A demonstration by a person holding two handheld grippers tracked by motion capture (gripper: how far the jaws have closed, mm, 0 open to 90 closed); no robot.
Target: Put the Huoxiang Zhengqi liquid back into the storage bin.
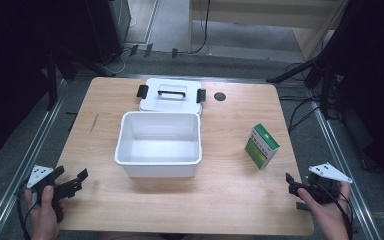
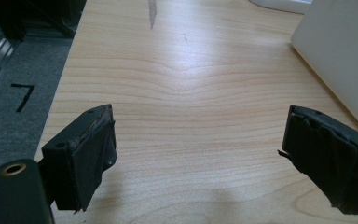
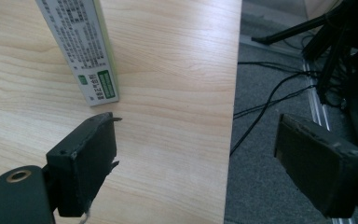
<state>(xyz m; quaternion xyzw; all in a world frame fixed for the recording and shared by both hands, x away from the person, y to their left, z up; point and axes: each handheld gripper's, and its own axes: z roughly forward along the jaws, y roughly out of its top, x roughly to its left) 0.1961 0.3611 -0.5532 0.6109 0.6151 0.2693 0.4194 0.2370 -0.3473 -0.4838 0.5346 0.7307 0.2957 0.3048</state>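
You're at a lab-style recording bench, a bare wooden table framed by metal rails, black tripod legs and stands around it, loose cables on grey carpet, dark equipment cabinet behind.

Both grippers held low at the near corners, jaws apart.

The left gripper sits in the left hand near the table's left edge, jaws spread wide with nothing between them. The right gripper, held by the right hand at the right edge, likewise stands with jaws parted and nothing held.
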